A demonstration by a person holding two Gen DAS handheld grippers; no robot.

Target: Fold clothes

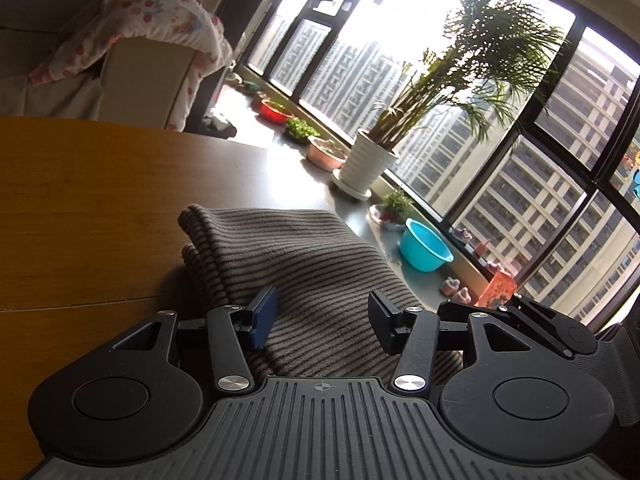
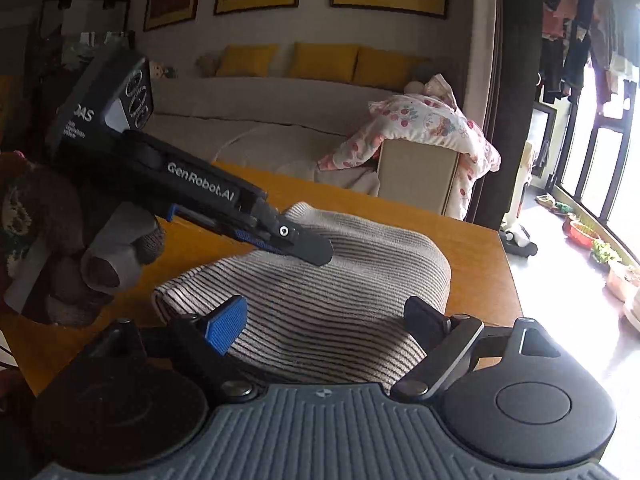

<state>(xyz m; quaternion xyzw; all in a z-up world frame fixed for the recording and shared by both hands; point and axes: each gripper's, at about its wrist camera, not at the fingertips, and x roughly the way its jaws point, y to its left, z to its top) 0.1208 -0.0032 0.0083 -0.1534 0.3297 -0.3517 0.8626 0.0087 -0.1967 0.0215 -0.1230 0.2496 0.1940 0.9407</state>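
Striped knit: the sweater [image 2: 312,304] lies on the wooden table [image 1: 80,208], doubled over itself, with a rounded fold edge on its far side and stacked layers showing at the corner nearest your left side.
Position: it sits near the table's window-side edge; in the left wrist view the cloth runs under the left claw [image 1: 322,318] and out of frame.
Left claw: spread wide, fingers apart, nothing pinched. It hovers over the sweater's near part, low to the cloth; contact can't be told.
Right claw: [image 2: 320,322] also spread wide and empty, one finger on each side of a raised hump of cloth.
Cross-view: the right wrist camera shows the left claw from the side, its tip over the top of the folded bundle, your gloved hand [image 2: 100,256] on the grip.
Step, my read: the sweater already has at least one fold in it. This fits either a pause between folds with both claws about to regrip, or a release after the last fold. The views don't settle which.
Shape check: bundle looks puffy, not flat, and its near end is hidden by both tools, so you can't judge the finished outline.
Next move, if you regrip: pinch through all layers at an edge, both sides together, or the top layer will slide off the lower ones.
Risk: the bundle is near the table edge; a sideways drag could pull it off.
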